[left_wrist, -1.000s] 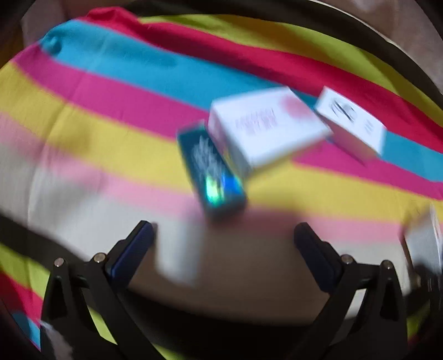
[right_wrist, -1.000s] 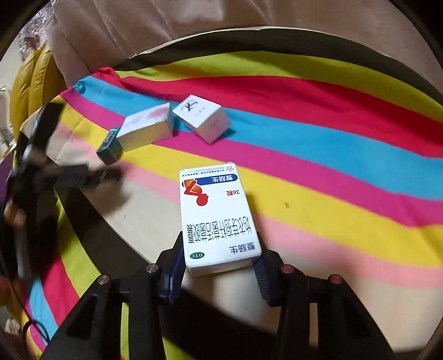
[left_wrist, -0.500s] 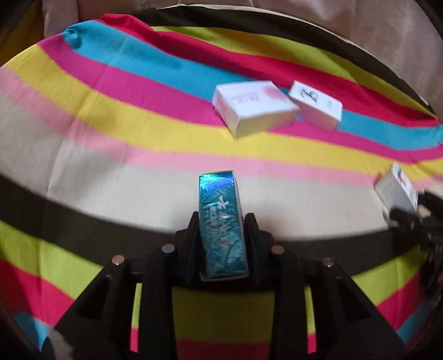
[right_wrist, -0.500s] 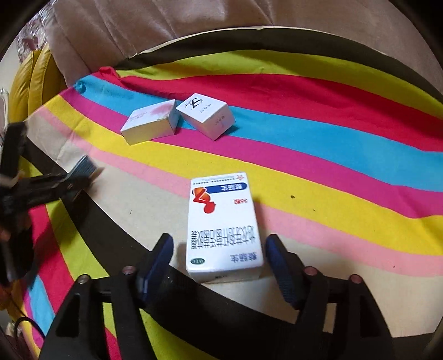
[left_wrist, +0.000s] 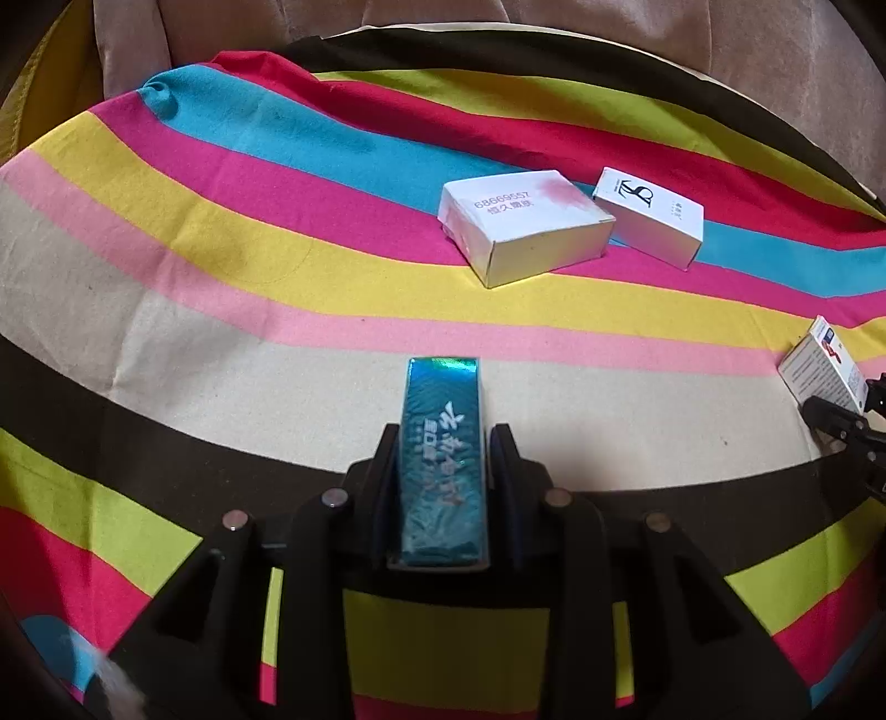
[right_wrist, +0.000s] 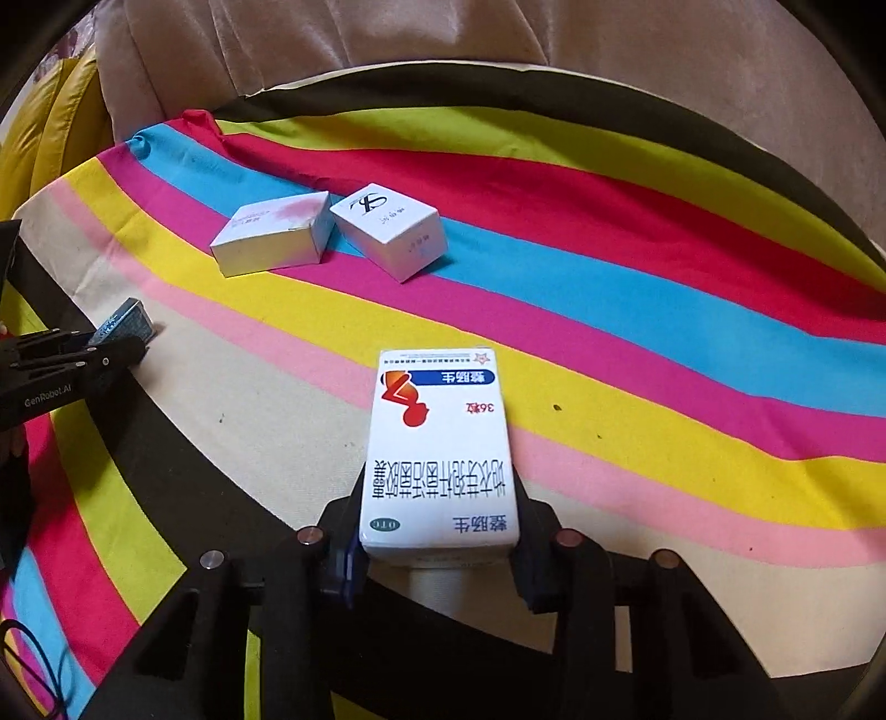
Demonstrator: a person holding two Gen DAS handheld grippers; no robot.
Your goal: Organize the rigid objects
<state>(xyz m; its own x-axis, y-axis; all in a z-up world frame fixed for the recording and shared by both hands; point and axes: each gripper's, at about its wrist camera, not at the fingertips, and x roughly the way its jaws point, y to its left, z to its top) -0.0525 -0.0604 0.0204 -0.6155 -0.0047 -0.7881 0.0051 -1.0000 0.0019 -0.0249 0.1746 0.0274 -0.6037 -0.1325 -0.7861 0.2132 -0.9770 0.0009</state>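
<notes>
A narrow teal foil box (left_wrist: 443, 399) stands on edge between the fingers of my left gripper (left_wrist: 443, 448), which is shut on it. It shows again at the left edge of the right wrist view as the teal box (right_wrist: 124, 321), in the left gripper (right_wrist: 113, 346). The jaws of my right gripper (right_wrist: 437, 520) are closing, and their pads touch both sides of the white medicine box (right_wrist: 437, 432) with the red and blue print. Farther back, two white boxes lie side by side: a pink-stained one (left_wrist: 520, 227) (right_wrist: 271, 232) and one with a black logo (left_wrist: 650, 216) (right_wrist: 390, 230).
Everything rests on a striped cloth (left_wrist: 221, 221) of many colours. Beige upholstery (right_wrist: 387, 33) rises behind it, and a yellow cushion (right_wrist: 44, 127) sits at the far left. The medicine box (left_wrist: 819, 365) and the right gripper (left_wrist: 841, 421) show at the right edge of the left wrist view.
My left gripper shut on the teal box and drew it back from the two white boxes. The right gripper opened around the medicine box, then closed on it again.
</notes>
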